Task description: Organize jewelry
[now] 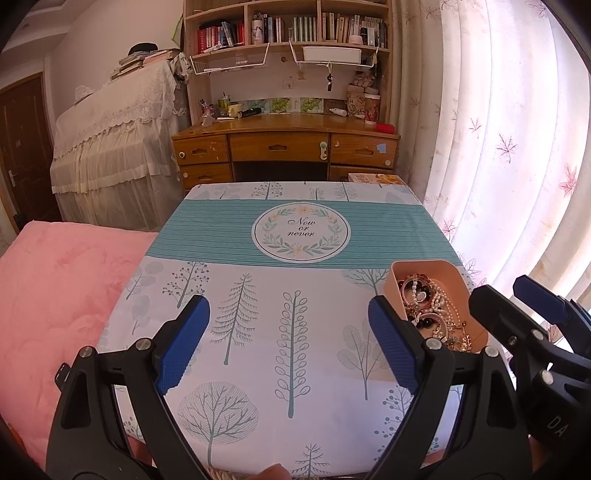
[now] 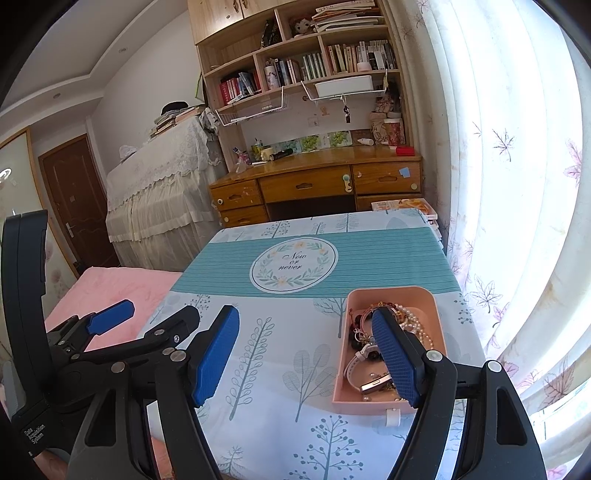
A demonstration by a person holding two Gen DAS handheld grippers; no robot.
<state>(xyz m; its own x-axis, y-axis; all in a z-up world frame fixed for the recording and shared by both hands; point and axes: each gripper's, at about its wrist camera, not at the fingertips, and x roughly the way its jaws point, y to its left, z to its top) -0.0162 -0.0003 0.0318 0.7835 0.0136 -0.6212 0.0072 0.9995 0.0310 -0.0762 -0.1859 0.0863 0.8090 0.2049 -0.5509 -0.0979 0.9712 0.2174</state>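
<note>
Left claw [image 1: 288, 345]: jaws spread wide, nothing between them, held above the counter [image 1: 258, 332] in the lower half of the left wrist view; blue ribbed pads [image 1: 183, 343] on black arms. It also shows at lower left of the right wrist view [image 2: 147, 319], its black body printed "Data Acquisition System".

Right claw [image 2: 306, 356]: jaws likewise wide apart and empty, lower centre of the right wrist view; its right pad [image 2: 395, 358] overlaps the tray in the picture, contact not determinable.

Pink tray [image 2: 439, 306]: lower right of both views, standing on the counter near its right edge. Contents: tangled jewelry [image 1: 432, 306], including pearl strands [image 2: 415, 319], dark beads, gilt pieces and a white-strapped watch [image 2: 360, 363].

Counter cloth: white with printed trees, a teal striped band across the middle, a round wreath emblem [image 1: 300, 232] reading "Now or never".

Background: pink bedding [image 1: 55, 295] at left; wooden desk [image 1: 286, 142] with bookshelf [image 1: 288, 26] at top centre; floral curtain [image 1: 498, 147] at right.
</note>
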